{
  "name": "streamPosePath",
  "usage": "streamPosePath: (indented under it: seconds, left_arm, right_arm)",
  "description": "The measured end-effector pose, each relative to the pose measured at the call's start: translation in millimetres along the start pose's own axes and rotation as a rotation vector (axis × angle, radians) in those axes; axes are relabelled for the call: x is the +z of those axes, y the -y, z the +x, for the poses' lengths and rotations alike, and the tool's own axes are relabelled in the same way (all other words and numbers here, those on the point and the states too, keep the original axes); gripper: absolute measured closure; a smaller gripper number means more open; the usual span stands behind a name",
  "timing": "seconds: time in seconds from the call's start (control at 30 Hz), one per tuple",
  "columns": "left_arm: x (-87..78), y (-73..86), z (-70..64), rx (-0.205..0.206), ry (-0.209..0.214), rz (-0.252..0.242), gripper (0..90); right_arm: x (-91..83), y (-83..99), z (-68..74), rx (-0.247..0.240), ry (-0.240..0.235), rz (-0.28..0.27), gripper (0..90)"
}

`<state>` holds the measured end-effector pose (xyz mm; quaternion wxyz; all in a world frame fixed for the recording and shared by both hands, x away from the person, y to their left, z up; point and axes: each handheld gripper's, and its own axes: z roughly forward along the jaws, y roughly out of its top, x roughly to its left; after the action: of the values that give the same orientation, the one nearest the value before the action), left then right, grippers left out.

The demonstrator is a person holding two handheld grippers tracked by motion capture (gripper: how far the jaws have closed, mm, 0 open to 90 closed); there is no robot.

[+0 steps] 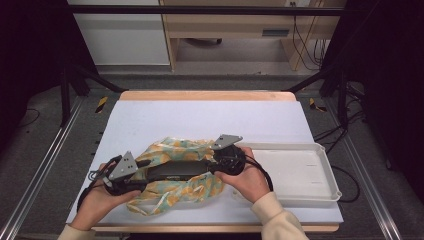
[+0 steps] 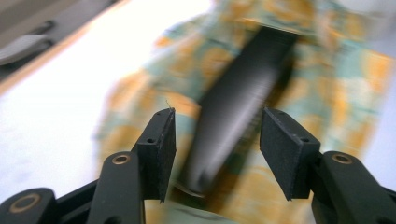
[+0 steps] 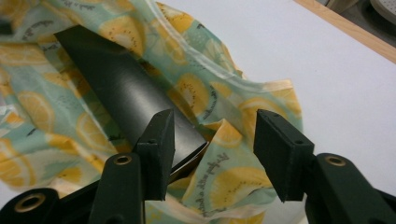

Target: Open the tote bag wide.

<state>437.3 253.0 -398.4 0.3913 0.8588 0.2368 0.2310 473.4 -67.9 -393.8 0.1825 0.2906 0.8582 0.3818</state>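
Note:
A long flat black box (image 1: 177, 170) lies on a crumpled cloth printed with yellow lemon slices on pale green (image 1: 172, 192), near the front middle of the white table. My left gripper (image 2: 217, 151) stands open at the box's left end (image 2: 233, 116), jaws either side of it, not touching. My right gripper (image 3: 212, 156) is open too, at the box's right end (image 3: 126, 93), with a raised fold of the cloth (image 3: 233, 135) between its jaws. In the high view the left gripper (image 1: 142, 172) and right gripper (image 1: 215, 165) face each other along the box.
A shallow white tray (image 1: 295, 172) lies at the right, close to my right hand. The table's wooden far edge (image 1: 205, 95) runs beyond bare white surface. Black frame posts stand at both sides.

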Motion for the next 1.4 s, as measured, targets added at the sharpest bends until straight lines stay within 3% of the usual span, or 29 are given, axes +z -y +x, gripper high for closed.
streamPosePath:
  seconds: [0.13,0.33,0.43,0.5,0.77,0.93,1.1,1.23,1.4]
  left_arm:
    - [5.5,-1.4,19.0,-0.034,-0.052,0.026,43.6]
    - [17.9,7.7,27.5,-0.049,-0.054,0.086,44.0]
    - [21.9,10.8,29.1,-0.063,-0.064,0.104,50.3]
    - [24.5,12.7,30.1,-0.068,-0.059,0.118,61.9]
    - [33.4,14.8,33.6,-0.097,-0.074,0.169,90.0]
    - [31.8,14.4,36.4,-0.092,-0.093,0.166,90.0]
    - [30.0,14.3,41.1,-0.084,-0.121,0.166,90.0]
    - [34.4,17.1,45.5,-0.073,-0.164,0.167,90.0]
    - [42.0,22.7,52.7,-0.092,-0.185,0.169,90.0]
  right_arm:
    - [1.0,5.1,4.7,-0.001,-0.011,0.013,46.6]
    - [7.3,20.4,15.3,-0.008,-0.061,0.051,45.1]
    - [10.4,27.6,19.7,-0.007,-0.074,0.062,45.5]
    - [11.5,30.7,21.9,-0.006,-0.084,0.064,46.3]
    - [15.1,38.8,30.6,-0.023,-0.100,0.090,48.3]
    - [11.2,39.8,29.9,-0.029,-0.112,0.091,46.2]
    - [12.9,44.1,32.4,-0.037,-0.123,0.128,40.7]
    - [20.8,49.6,35.1,-0.045,-0.127,0.165,43.9]
    - [27.4,53.3,37.0,-0.045,-0.118,0.191,46.2]
